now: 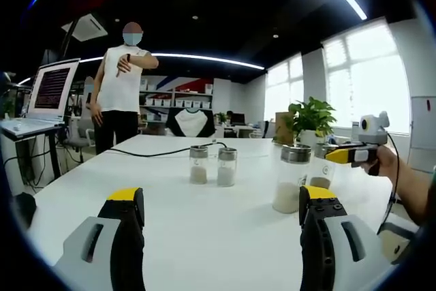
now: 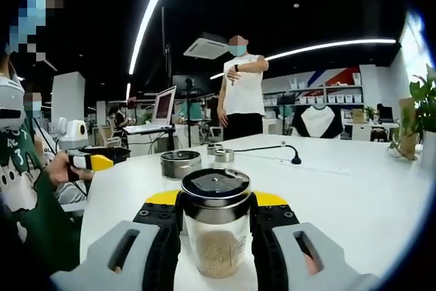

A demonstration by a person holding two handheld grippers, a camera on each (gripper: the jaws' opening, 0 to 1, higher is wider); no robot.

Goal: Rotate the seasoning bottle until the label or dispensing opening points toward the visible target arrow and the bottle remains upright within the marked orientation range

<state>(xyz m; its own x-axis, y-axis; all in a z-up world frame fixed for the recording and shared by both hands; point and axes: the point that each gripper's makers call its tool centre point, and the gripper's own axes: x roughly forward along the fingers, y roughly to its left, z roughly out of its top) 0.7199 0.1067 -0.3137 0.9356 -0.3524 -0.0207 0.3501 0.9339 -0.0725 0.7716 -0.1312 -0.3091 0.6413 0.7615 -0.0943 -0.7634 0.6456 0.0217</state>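
A clear seasoning bottle with a dark metal lid and tan grains stands upright on the white table. My right gripper is shut on it, one jaw on each side below the lid. In the left gripper view that gripper comes in from the right at the same bottle. A taller jar of white powder stands just left of it. My left gripper is open above bare table, nothing between its jaws. It also appears in a hand at the left.
Two small jars stand mid-table, and one sits right behind the held bottle. A black cable crosses the far table. A person stands beyond it, beside a laptop. A potted plant is far right.
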